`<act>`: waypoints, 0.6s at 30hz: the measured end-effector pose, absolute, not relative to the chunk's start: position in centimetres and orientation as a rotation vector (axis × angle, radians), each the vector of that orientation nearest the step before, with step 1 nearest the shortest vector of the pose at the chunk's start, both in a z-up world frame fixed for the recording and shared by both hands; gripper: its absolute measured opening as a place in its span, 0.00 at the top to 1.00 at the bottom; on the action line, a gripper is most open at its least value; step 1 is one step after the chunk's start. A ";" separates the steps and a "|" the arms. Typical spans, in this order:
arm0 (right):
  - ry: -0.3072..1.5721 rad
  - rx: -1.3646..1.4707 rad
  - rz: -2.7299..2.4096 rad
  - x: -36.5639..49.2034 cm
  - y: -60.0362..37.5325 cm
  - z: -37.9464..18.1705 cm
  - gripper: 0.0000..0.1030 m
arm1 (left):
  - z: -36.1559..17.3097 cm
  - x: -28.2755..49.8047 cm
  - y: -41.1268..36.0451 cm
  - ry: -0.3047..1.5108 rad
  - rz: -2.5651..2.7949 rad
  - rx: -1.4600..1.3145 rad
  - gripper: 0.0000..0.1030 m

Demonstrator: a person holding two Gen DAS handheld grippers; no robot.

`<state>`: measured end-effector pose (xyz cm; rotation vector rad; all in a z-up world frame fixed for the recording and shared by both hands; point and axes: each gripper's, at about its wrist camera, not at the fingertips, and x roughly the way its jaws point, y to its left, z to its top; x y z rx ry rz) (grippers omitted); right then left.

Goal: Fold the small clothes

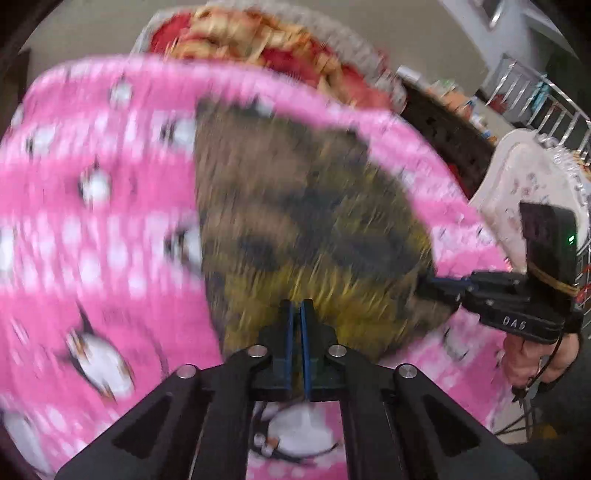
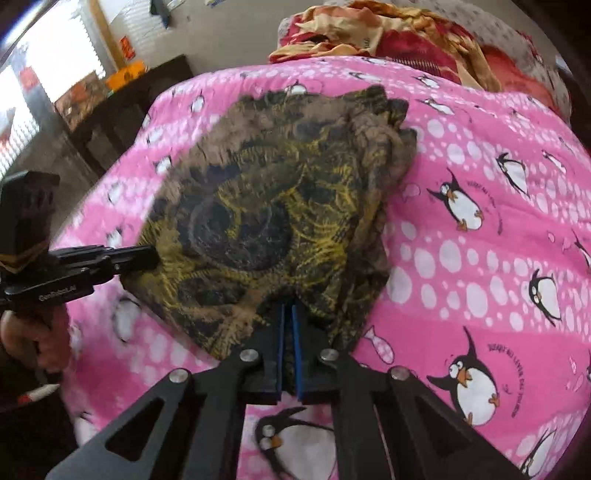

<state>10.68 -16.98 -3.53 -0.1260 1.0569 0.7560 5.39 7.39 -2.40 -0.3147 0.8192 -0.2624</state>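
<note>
- Left wrist view, blurred: left gripper [image 1: 297, 314] fingers nearly shut, pinching near edge of cloth [image 1: 295, 221]. Cloth spread on pink blanket [image 1: 92, 221]. Right gripper [image 1: 424, 286] at cloth's right edge, fingers clamped on it.
- Right wrist view: right gripper [image 2: 287, 314] fingers almost closed, gripping cloth [image 2: 273, 221] hem. Left gripper [image 2: 153, 256] biting left edge. Red-orange bedding [image 2: 388, 33] beyond blanket [image 2: 461, 258].
</note>
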 end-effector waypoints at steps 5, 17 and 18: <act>0.913 -0.089 0.617 13.3 -15.9 0.8 0.97 | 0.8 11.7 8.9 0.715 -0.134 -0.368 1.00; 0.900 -0.028 0.351 24.7 -8.9 -3.5 0.95 | -4.0 23.1 8.6 0.778 0.046 -0.420 0.95; 0.907 -0.023 0.363 25.0 -9.1 -4.8 0.95 | -4.6 23.0 8.6 0.777 0.041 -0.426 0.95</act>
